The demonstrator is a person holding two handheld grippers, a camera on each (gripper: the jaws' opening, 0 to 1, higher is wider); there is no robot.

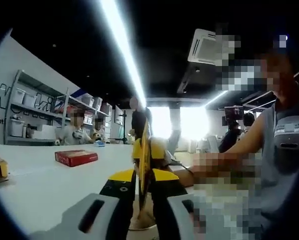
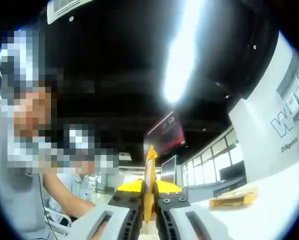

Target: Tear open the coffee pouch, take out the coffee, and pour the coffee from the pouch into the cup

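1. Desk [image 1: 49,185]: white, open room from 9 to 11 o'clock; red box [image 1: 76,157] well apart at 10 o'clock.
2. Left gripper [image 1: 144,197]: jaws closed on the coffee pouch [image 1: 145,155], held edge-on, long axis toward 12 o'clock.
3. Right gripper [image 2: 148,212]: jaws clamp the same pouch, edge-on.
4. Cup [image 1: 142,220]: directly below the pouch at 6 o'clock, partly hidden.

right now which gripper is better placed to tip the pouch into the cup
Probably left. Both grippers pinch the yellow pouch edge-on, but the left gripper has the cup right below its jaws. The right gripper tilts toward the ceiling.
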